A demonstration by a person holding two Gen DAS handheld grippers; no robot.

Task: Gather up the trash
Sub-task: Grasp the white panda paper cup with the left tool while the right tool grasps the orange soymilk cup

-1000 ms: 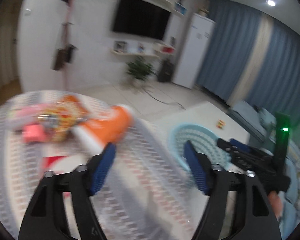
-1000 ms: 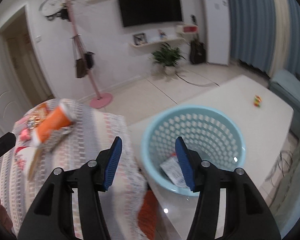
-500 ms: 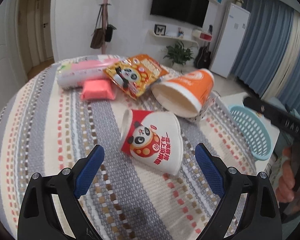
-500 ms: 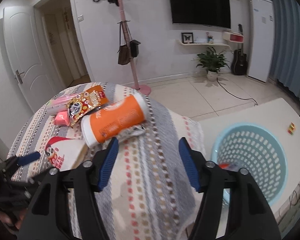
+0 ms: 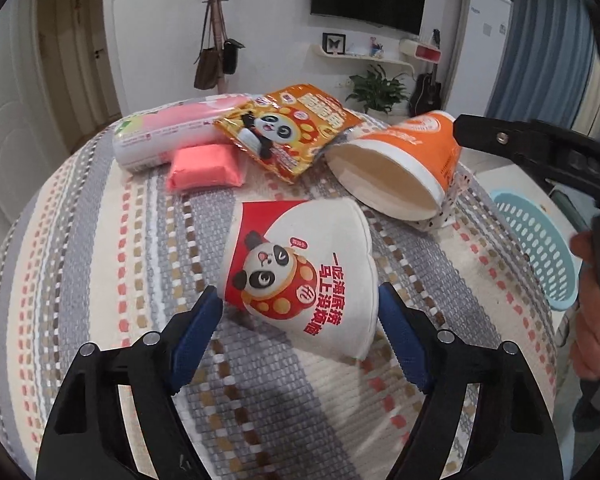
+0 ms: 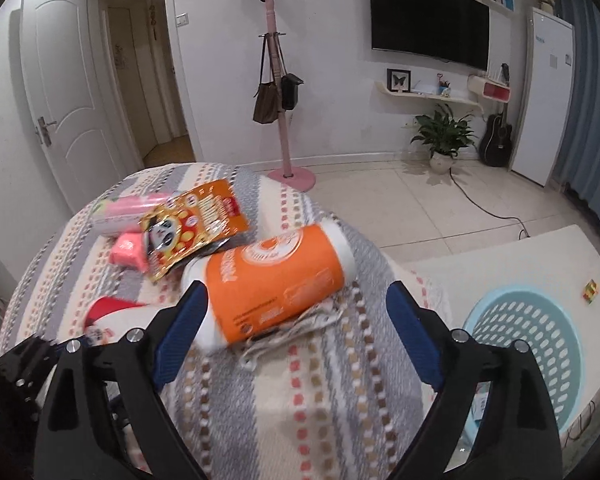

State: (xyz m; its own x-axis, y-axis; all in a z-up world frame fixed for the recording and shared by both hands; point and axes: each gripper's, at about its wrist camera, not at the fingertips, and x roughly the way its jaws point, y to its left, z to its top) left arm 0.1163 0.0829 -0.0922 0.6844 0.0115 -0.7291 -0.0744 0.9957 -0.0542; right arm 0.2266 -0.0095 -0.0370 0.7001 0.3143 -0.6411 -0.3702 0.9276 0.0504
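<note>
A white and red panda paper cup [image 5: 300, 272] lies on its side on the striped tablecloth. My left gripper [image 5: 300, 332] is open, its jaws on either side of the cup's near end, apart from it. An orange paper cup [image 5: 400, 168] lies on its side behind it; it also shows in the right wrist view [image 6: 276, 284], resting on a crumpled wrapper [image 6: 300, 328]. My right gripper [image 6: 296, 332] is open, its blue pads flanking the orange cup's near side. The light blue trash basket [image 6: 528, 340] stands on the floor at the right.
An orange panda snack bag [image 5: 288, 128], a pink packet [image 5: 206, 166] and a pink tube pack [image 5: 168, 132] lie at the table's far side. A pink coat stand [image 6: 284, 80] with bags, a plant [image 6: 444, 136] and a low white table [image 6: 540, 264] lie beyond.
Both grippers swung left from the basket to the table and came down toward the cups. The left now brackets the panda cup; the right opened wider around the orange cup.
</note>
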